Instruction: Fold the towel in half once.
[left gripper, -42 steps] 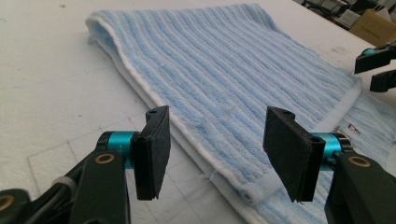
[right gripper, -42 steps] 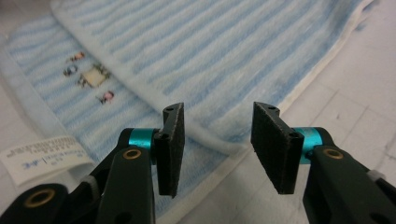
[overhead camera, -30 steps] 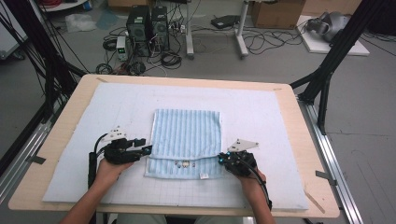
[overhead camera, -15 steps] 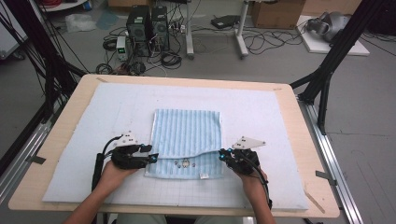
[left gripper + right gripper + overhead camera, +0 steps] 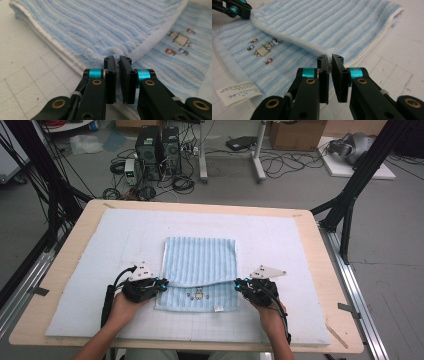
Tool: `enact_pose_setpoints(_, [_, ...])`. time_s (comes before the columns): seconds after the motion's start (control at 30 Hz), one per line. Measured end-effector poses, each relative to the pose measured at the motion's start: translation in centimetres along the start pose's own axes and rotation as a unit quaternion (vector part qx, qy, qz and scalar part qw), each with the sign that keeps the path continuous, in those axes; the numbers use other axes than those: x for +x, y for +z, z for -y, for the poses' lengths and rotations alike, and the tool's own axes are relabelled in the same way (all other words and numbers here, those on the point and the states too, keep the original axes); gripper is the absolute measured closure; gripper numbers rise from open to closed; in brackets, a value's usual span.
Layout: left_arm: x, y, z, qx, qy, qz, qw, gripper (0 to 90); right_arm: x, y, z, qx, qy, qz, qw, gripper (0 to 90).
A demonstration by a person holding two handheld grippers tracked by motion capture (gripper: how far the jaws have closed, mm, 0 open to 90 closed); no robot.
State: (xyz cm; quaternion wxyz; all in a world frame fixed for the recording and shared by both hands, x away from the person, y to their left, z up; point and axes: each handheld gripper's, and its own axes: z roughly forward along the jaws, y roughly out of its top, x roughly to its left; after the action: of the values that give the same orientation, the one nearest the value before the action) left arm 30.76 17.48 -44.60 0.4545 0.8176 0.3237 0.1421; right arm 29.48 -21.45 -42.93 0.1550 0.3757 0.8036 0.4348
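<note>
Lying flat, towel point(image 5: 201, 262) runs lengthwise away from person.

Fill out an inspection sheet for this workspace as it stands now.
Surface: wooden table covered by a white gridded mat.
Job's things: blue striped towel, folded, embroidery and label near its front edge.
Clutter: nothing seen on the mat.
Grippers: left gripper has just been closing, now shut on the towel's upper layer; right gripper shut on the same edge.
Cables: tangle on the floor.
Surroundings: computer towers, cardboard boxes.
</note>
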Motion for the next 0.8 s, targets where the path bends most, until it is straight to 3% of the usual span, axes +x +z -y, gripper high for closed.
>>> enact_pose_setpoints(0.17, [0.0,-1.4,-0.2,-0.029,-0.014,0.023,0.9992,83.1,0.1,-0.4,0.0,-0.003,0.001,-0.002,1.0000,84.0])
enact_pose_setpoints(0.37, [-0.8,-2.9,0.1,-0.040,-0.008,0.041,0.9983,82.9,0.9,-1.5,0.0,-0.005,-0.008,-0.006,0.9999,84.0])
enact_pose_setpoints(0.53, [-1.4,-3.7,0.4,-0.040,-0.005,0.048,0.9980,82.8,1.8,-2.7,0.3,-0.002,-0.015,-0.012,0.9998,84.0])
enact_pose_setpoints(0.8, [-2.5,-4.2,1.4,-0.019,0.004,0.068,0.9975,82.7,3.2,-3.9,1.4,0.019,-0.034,-0.017,0.9991,84.0])
